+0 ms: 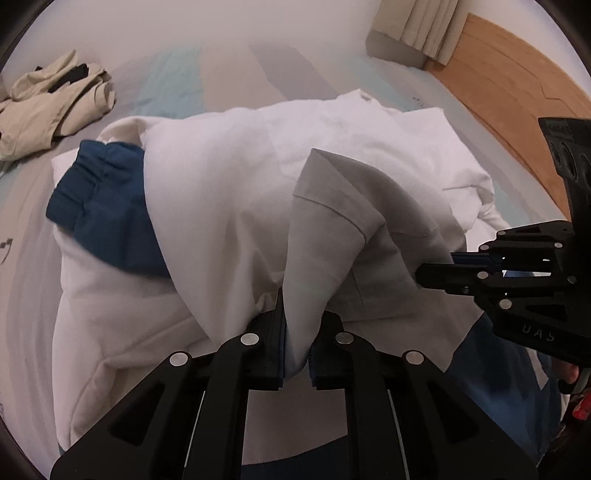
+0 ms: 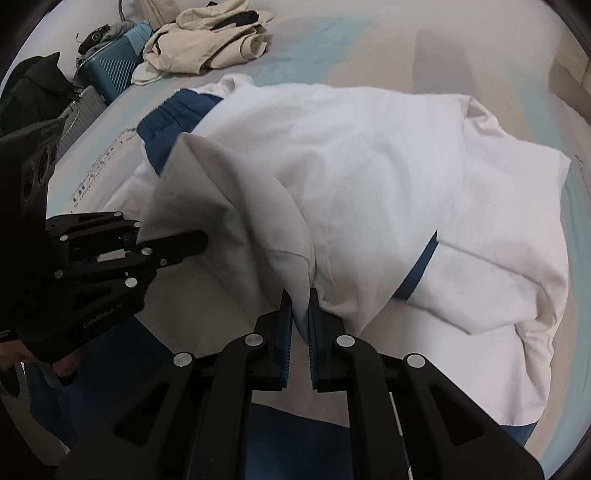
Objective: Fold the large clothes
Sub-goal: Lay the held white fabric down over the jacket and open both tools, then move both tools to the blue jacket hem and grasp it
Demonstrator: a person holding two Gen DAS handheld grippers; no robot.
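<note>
A large white garment with blue trim [image 1: 221,192] lies spread on the bed, also in the right wrist view [image 2: 369,177]. A blue elastic cuff [image 1: 99,192] shows at its left side and again in the right wrist view [image 2: 173,114]. My left gripper [image 1: 297,343] is shut on a lifted fold of the white cloth. My right gripper [image 2: 301,314] is shut on the same hem a little to the right; it also shows from the side in the left wrist view [image 1: 436,269]. The left gripper shows in the right wrist view [image 2: 184,243].
A crumpled beige garment [image 1: 51,107] lies at the far left of the bed, also seen in the right wrist view [image 2: 207,40]. A teal suitcase [image 2: 110,70] and a dark bag [image 2: 33,92] stand beside the bed. Wooden floor [image 1: 517,92] and a curtain [image 1: 417,26] lie far right.
</note>
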